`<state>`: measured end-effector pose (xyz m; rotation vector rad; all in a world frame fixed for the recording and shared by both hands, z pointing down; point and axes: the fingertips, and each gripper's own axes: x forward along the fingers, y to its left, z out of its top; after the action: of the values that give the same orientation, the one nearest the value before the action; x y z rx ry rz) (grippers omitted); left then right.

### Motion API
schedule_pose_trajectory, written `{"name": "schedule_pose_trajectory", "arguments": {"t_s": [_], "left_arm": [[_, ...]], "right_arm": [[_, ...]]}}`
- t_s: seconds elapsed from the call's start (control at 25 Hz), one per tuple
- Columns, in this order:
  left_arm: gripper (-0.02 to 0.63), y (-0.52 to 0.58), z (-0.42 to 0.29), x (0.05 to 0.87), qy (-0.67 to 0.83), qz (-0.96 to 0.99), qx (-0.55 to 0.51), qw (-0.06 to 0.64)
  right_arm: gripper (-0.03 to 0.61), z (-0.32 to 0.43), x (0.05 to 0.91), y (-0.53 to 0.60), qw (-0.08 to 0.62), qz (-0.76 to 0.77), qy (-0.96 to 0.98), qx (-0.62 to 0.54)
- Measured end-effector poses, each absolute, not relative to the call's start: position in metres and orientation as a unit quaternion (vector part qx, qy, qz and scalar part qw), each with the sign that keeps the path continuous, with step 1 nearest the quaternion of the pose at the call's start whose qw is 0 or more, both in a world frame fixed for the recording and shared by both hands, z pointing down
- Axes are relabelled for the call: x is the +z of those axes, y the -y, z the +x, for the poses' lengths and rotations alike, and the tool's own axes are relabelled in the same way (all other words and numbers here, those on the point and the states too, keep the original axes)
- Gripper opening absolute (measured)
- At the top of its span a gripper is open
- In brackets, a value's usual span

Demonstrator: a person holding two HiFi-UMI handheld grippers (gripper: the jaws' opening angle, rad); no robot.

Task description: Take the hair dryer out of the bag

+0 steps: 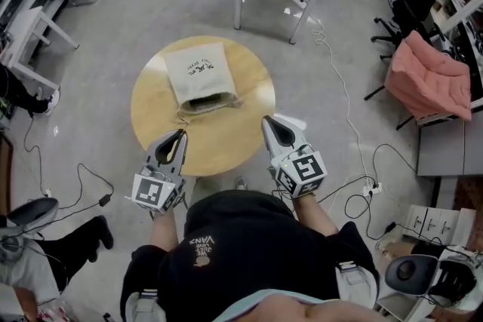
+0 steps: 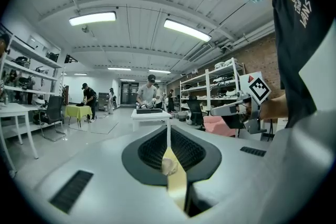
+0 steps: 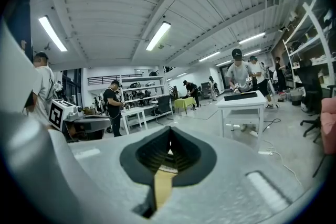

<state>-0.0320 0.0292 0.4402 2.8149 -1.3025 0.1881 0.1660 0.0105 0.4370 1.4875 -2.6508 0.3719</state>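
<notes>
Starting w/ the biggest item: the round wooden table (image 1: 226, 139) stands right in front of the person, so both grippers can reach over its near edge. A cloth drawstring bag (image 1: 198, 75) lies flat on the far half w/ its mouth (image 1: 205, 100) turned toward the person, prob. laid that way so it can be entered w/o turning it.

Left gripper (image 1: 179, 133) hovers over the table's near-left edge, jaws together bar a thin slit, nothing btwn them. Right gripper (image 1: 269, 121) hovers at the near-right edge, jaws fully together, also empty. Both point toward the bag but are short of it, not touching. Held either side of the mouth, I'd judge, so one can pin or spread the cloth while the other goes in.

Drawstring ends (image 1: 183, 112) trail loose at the mouth's corners.

Hair dryer: not visible in any view, so likely inside the bag. Task looks not yet begun.
</notes>
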Motion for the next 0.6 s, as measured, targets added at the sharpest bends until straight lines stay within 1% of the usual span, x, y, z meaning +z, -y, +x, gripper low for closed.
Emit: {"name": "schedule_pose_trajectory", "arguments": {"t_s": [0.16, 0.32, 0.6], "left_arm": [[0.025, -0.005, -0.034, 0.448, 0.402, 0.912, 0.073, 0.016], [0.025, 0.011, -0.038, 0.455, 0.386, 0.918, 0.085, 0.031], [0.025, 0.043, -0.052, 0.471, 0.362, 0.927, 0.096, 0.026]], "right_arm": [[-0.002, 0.159, 0.441, 0.002, 0.042, 0.498, 0.857, 0.127], [-0.002, 0.146, 0.444, 0.012, 0.042, 0.506, 0.852, 0.131], [-0.002, 0.132, 0.446, 0.027, 0.044, 0.525, 0.839, 0.135]]}}
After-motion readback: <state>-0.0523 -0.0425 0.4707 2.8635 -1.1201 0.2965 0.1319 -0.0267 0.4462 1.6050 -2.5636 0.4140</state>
